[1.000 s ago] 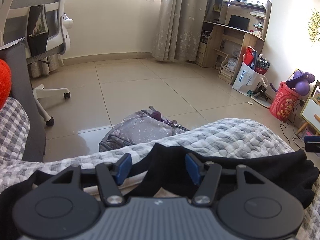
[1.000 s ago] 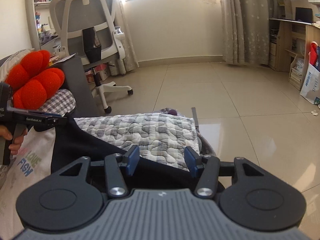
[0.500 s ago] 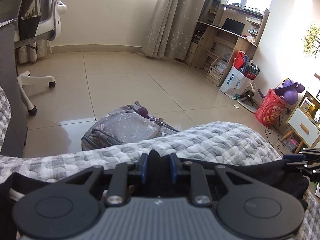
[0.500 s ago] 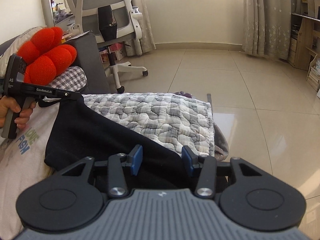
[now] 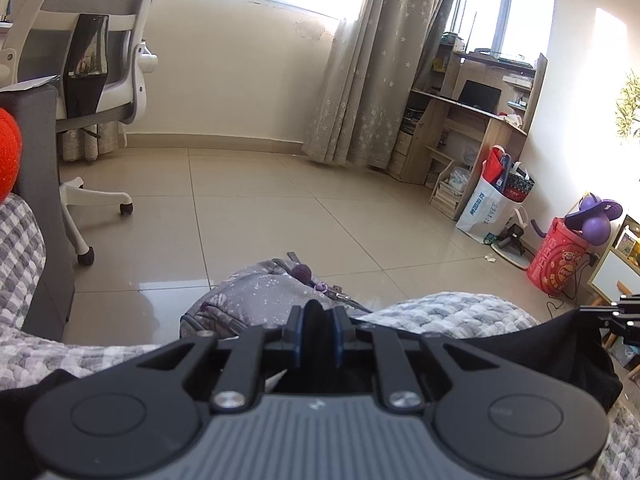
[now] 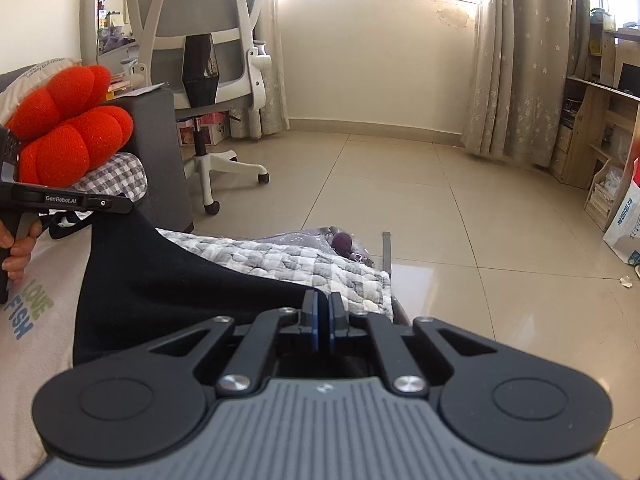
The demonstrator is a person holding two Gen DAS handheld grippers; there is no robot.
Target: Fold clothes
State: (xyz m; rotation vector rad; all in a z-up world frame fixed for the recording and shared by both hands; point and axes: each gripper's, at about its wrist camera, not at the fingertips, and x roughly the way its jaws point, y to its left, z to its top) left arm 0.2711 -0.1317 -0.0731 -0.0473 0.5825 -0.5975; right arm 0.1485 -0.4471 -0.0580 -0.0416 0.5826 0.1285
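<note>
Quilted bed cover (image 6: 280,264): black garment (image 6: 168,280) stretched left-right between grippers

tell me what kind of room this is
Likely a lived-in bedroom or study at home: a white office chair, a wooden desk with shelves by curtained windows, and a quilted cover where a black garment lies.
</note>
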